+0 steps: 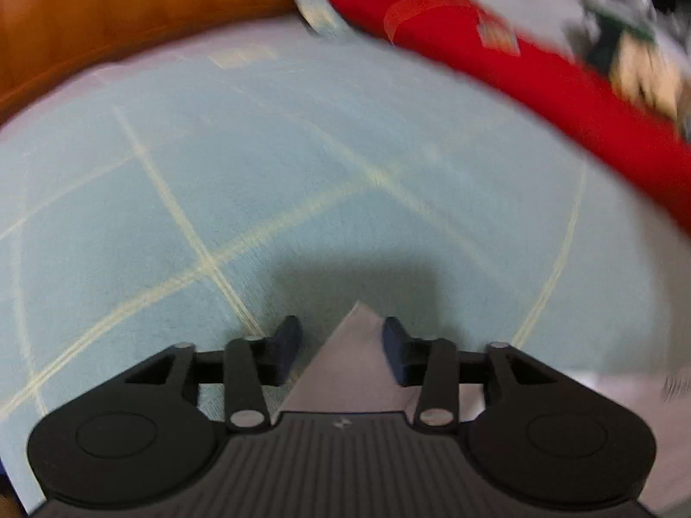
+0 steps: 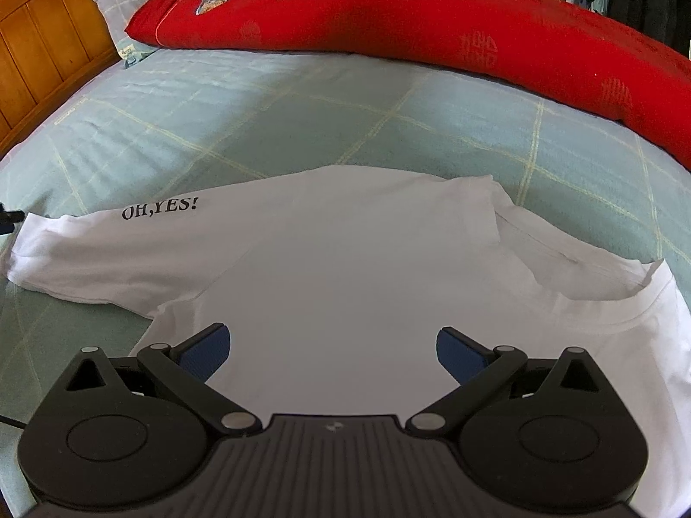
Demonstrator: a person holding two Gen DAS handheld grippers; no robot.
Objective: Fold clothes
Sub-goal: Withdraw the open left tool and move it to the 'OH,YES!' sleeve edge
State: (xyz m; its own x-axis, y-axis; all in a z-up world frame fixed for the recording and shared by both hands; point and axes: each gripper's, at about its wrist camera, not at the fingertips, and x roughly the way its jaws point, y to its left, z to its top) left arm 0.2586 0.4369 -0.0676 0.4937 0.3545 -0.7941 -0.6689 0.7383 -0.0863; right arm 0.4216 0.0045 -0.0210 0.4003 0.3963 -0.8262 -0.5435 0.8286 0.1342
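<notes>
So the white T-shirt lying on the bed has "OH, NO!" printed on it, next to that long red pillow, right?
Not quite. The right wrist view shows the white T-shirt on the bed reads "OH,YES!", not "OH, NO!". The long red pillow does lie beyond it.

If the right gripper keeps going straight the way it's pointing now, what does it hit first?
Most likely the white T-shirt. The right gripper is open, angled down over the shirt's plain middle spread on the bed sheet, with nothing else between. How far above the cloth it is, I can't tell.
</notes>
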